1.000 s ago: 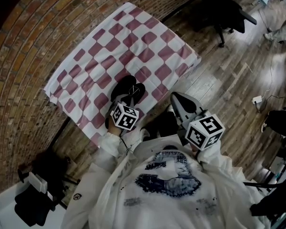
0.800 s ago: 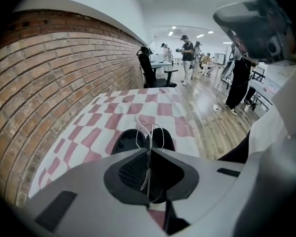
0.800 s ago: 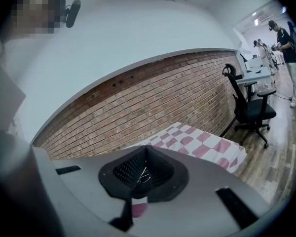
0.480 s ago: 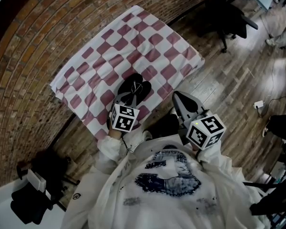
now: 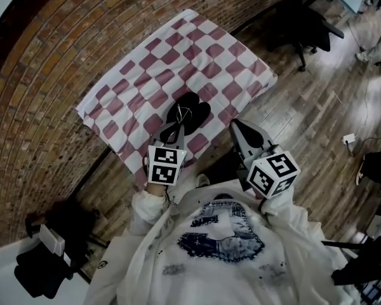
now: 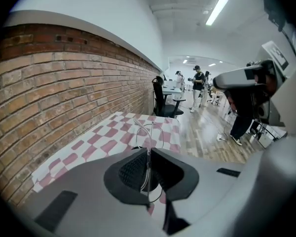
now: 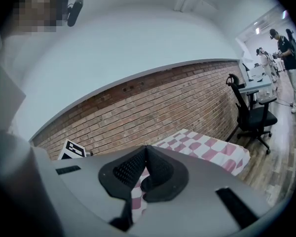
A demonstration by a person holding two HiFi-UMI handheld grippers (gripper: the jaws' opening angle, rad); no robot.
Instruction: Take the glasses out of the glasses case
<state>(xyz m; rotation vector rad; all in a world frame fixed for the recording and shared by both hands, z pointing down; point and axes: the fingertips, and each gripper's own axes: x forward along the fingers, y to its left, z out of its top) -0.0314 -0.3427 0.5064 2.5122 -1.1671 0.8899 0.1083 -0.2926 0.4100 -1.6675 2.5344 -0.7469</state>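
In the head view a black glasses case lies open on the red-and-white checked cloth. My left gripper hangs just in front of the case. In the left gripper view my left gripper is shut on thin wire-framed glasses, which stand up between the black pads above the cloth. My right gripper is to the right, beyond the cloth's near edge. In the right gripper view its jaws are shut with nothing between them, and the cloth lies ahead.
A brick wall runs along the cloth's left side. A black office chair stands beyond the cloth's far corner on the wooden floor. Dark equipment sits at lower left. People stand far down the room.
My left gripper has risen from the open case with the glasses in it. My right gripper has shifted a little and stayed shut.
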